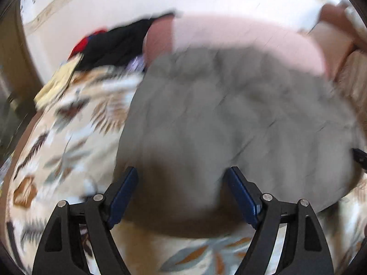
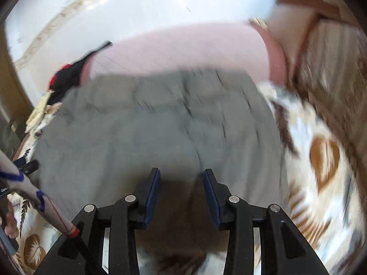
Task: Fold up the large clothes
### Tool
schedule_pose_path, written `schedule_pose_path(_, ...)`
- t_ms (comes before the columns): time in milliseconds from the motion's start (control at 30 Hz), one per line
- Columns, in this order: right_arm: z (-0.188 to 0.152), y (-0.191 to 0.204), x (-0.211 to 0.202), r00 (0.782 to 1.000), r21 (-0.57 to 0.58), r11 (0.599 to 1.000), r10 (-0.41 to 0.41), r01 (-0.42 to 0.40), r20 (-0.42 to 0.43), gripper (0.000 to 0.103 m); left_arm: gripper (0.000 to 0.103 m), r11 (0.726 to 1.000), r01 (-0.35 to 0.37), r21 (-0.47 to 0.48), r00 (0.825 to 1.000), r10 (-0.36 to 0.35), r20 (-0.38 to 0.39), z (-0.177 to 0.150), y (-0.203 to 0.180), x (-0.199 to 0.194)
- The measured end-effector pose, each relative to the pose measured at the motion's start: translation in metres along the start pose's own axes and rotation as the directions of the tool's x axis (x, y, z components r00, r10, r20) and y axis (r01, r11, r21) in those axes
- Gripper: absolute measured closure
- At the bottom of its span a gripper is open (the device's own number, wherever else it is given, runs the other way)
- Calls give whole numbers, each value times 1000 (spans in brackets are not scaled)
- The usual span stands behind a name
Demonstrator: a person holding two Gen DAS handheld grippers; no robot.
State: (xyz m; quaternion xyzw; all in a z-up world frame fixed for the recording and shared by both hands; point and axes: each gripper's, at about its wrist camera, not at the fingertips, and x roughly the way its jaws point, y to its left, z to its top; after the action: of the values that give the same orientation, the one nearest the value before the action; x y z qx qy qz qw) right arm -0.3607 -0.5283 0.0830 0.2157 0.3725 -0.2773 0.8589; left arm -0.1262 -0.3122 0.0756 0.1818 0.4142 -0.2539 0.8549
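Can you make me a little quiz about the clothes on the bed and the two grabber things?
1. True or false: the left gripper is pinching the grey garment.
2. What lies just beyond the grey garment: A) pink pillow B) blue bucket C) green ball?
3. What pattern is on the bedspread?

Key:
1. False; its jaws are open, holding nothing.
2. A.
3. Leaves, in brown and pale blue.
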Motion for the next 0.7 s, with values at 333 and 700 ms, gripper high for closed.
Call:
schedule_pose_path(333, -24, -40, -72, 986, 167, 980, 81, -105, 143, 47, 21, 984, 41, -175, 995, -23, 102, -40, 53, -59)
schedule_pose_path(700, -41, -89, -62, 983, 326, 945, -25, -37, 181, 47, 21, 930, 6, -366, 993, 38, 112, -62, 106, -32)
